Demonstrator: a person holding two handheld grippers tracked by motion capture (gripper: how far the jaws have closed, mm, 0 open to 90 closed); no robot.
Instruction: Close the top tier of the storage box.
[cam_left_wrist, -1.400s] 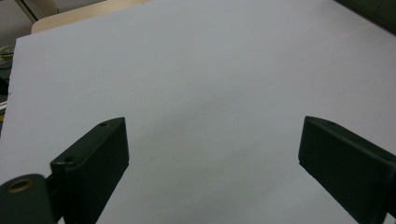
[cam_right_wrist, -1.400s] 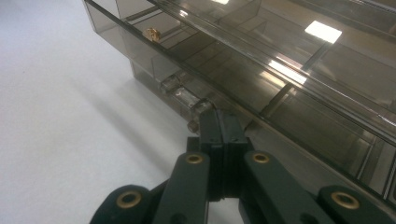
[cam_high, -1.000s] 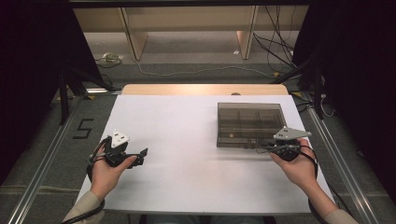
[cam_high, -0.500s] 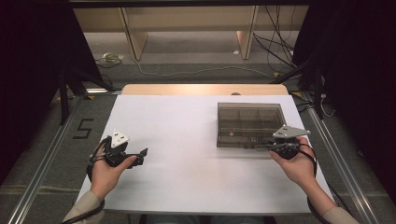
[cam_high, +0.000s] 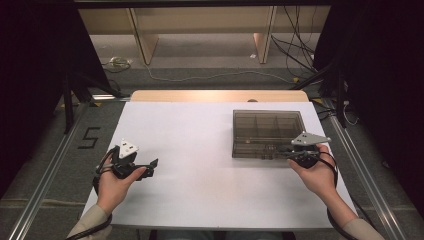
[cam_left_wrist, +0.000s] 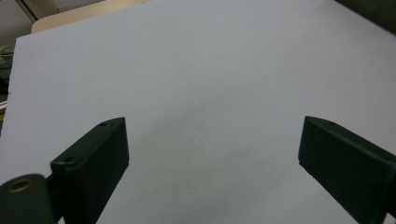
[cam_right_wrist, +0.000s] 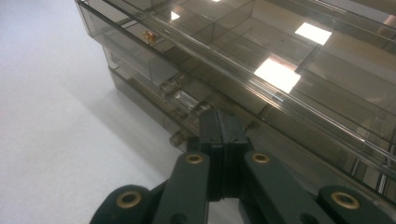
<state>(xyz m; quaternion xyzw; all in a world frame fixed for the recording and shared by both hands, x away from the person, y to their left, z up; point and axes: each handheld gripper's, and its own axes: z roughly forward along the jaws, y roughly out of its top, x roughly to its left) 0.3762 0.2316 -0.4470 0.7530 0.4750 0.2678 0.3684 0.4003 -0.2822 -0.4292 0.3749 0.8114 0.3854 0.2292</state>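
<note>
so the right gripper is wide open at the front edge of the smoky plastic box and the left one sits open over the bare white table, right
Not quite: the right gripper is shut, its jaws pressed flat together, as the right gripper view shows. The rest holds: it is at the front edge of the smoky plastic box, and the left gripper is open over the white table.

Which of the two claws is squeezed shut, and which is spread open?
The right claw is shut, its black jaws pressed together at the front edge of the smoky compartment box. The left claw is spread wide over bare white table.
</note>
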